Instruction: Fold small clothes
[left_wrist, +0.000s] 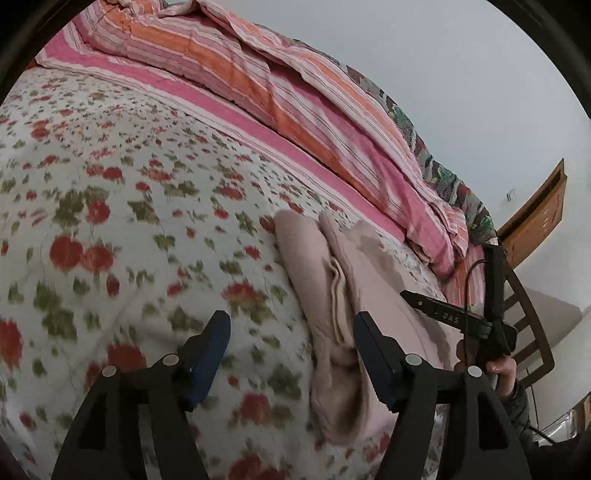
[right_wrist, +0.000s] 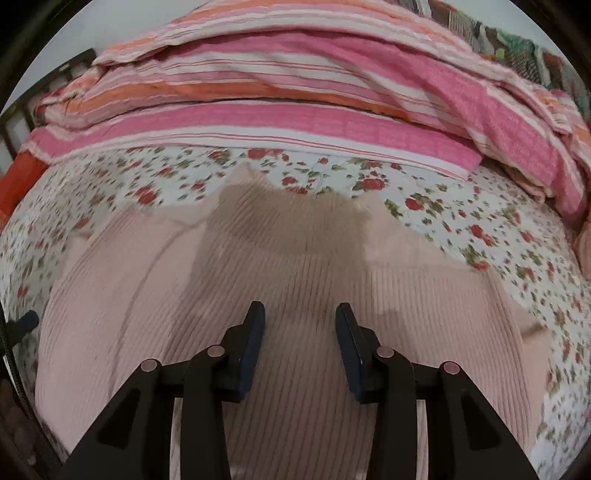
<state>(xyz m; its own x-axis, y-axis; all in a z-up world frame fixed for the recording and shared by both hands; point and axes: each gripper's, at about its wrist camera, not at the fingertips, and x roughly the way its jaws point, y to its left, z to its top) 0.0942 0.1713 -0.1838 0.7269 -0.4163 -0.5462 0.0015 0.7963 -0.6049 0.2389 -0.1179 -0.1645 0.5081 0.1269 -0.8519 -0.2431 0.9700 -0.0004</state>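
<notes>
Left wrist view is read first, from left to right: the flowered bedspread (left_wrist: 110, 221) fills the left part, then the left gripper (left_wrist: 291, 325) is seen with its jaws standing wide and nothing between the pads, only bare bedspread under the gap. Just to the right of it the pink ribbed garment (left_wrist: 343, 295) is lying on the bed, and its folded edge passes under the right-hand finger (left_wrist: 373, 354) of this gripper; whether it is touched cannot be told. The long axis of the garment runs away from the camera, toward the striped quilt (left_wrist: 258, 81). Further right the right gripper (left_wrist: 436, 306) is held by a hand (left_wrist: 498, 369) over the garment. In the right wrist view the garment (right_wrist: 166, 302) is spread below the right gripper (right_wrist: 300, 314), whose jaws are partly apart and hold nothing. The right hand is therefore judged to be nearer to the cloth; the left gripper would have to be moved to its right to take the folded edge.
</notes>
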